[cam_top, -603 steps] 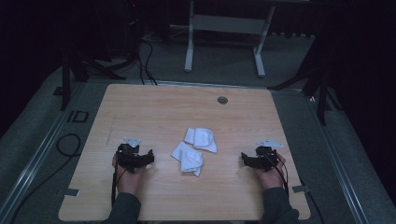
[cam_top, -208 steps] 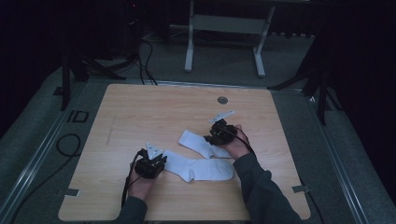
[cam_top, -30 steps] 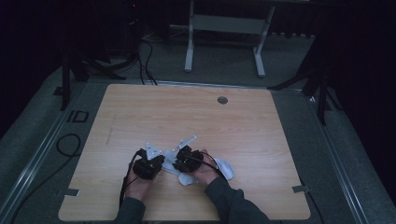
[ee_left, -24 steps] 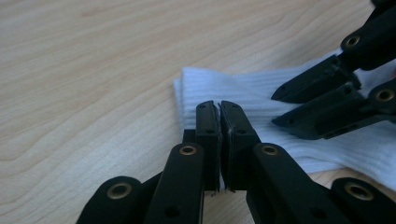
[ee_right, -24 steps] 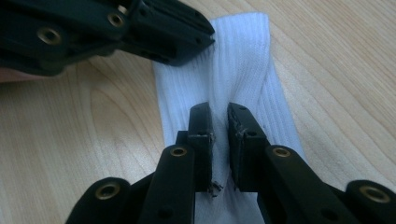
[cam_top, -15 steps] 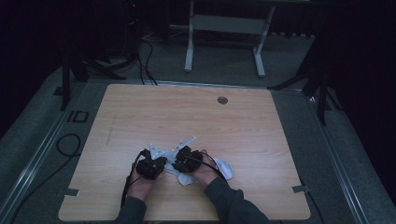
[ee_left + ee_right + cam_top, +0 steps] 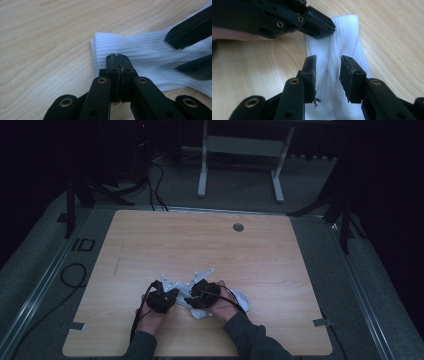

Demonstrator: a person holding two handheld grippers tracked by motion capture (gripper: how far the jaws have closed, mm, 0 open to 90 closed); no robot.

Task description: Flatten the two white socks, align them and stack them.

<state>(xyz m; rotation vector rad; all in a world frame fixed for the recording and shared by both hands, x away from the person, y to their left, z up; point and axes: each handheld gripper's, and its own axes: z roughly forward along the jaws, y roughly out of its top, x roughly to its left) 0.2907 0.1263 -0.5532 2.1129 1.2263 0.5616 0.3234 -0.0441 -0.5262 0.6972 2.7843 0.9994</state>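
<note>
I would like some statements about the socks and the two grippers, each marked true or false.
1. The left gripper has its fingers closed together at the edge of the white sock. True.
2. The right gripper has its fingers pressed shut. False: a gap stands between them, over the sock; they have just been opening.
3. The sock lies on a wooden table. True.
4. The two grippers are at opposite table edges. False: they sit close together near the front edge.

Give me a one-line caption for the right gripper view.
Right gripper, jaws apart, straddles a white sock on the wooden table; left gripper shut at its edge.
</note>
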